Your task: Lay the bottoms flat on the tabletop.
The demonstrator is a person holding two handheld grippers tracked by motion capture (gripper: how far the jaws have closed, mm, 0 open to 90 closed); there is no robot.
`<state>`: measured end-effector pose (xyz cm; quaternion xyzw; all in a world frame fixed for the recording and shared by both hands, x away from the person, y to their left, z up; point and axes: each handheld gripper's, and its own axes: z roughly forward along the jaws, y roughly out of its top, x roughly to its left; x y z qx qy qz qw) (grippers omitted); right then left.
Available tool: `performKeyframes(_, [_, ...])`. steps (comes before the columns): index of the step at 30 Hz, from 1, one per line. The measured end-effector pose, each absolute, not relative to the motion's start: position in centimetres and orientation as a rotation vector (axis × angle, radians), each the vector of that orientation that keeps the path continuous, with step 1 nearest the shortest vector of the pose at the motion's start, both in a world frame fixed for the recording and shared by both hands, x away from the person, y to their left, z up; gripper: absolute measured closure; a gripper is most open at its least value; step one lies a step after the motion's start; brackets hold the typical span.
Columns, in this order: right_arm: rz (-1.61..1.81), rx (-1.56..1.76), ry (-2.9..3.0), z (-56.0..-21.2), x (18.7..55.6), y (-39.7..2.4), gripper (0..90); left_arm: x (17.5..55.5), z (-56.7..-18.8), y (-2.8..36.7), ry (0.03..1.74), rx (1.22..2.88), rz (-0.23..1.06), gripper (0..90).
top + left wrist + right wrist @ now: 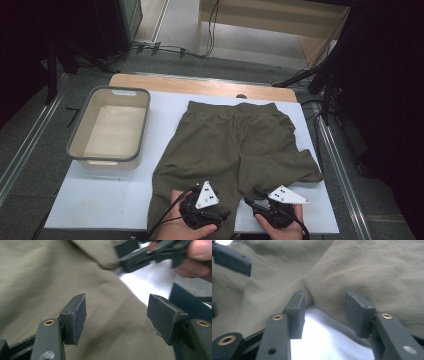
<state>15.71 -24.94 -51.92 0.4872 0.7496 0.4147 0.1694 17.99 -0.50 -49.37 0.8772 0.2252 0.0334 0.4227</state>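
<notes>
While both my claws hang open at hems, left claw [226, 215] and right claw [248, 201] face shorts [235, 145] on counter [100, 200]: soft, light, floppy; pinch hem edges.

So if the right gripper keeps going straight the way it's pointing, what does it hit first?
Most likely the hem of the olive shorts: the right gripper has open jaws over white table, with cloth just ahead, though depth is uncertain.

No readable text, label or number, though the views are blurry.
</notes>
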Motion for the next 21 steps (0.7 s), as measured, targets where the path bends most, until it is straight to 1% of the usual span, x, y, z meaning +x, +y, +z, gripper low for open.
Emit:
performKeyframes(2, [1.138,1.391,2.134,-52.2,16.0,-24.5,41.3,17.7,-49.7,-1.5,0.550,2.219,0.090,28.6])
performKeyframes(4, [1.101,1.381,2.139,-52.4,16.2,-24.2,40.4,17.6,-50.2,-2.3,0.544,2.237,0.075,28.4])
performKeyframes(6, [1.087,1.387,2.152,-52.5,16.3,-24.1,43.1,17.4,-50.7,-3.1,0.540,2.264,0.089,28.0])
performKeyframes(9, [1.071,1.405,2.154,-52.7,16.4,-24.2,50.2,17.2,-51.2,-3.6,0.562,2.300,0.133,29.5])
performKeyframes(11, [1.055,1.391,2.151,-52.7,16.4,-24.3,58.3,17.1,-51.2,-3.7,0.571,2.308,0.170,37.1])
performKeyframes(12, [1.047,1.389,2.149,-52.7,16.4,-24.3,61.7,17.1,-51.2,-3.6,0.573,2.304,0.187,43.4])
performKeyframes(14, [1.051,1.387,2.150,-52.7,16.5,-24.5,69.1,17.2,-51.1,-3.4,0.577,2.290,0.168,63.6])
performKeyframes(17, [1.046,1.375,2.157,-52.8,16.5,-24.5,77.4,17.5,-50.9,-2.9,0.572,2.289,0.120,83.7])
performKeyframes(18, [1.038,1.370,2.158,-52.8,16.5,-24.5,79.9,17.6,-50.8,-2.7,0.571,2.279,0.112,87.8])
performKeyframes(21, [1.034,1.370,2.158,-52.8,16.6,-24.7,85.2,18.1,-50.3,-1.9,0.571,2.264,0.064,88.9])
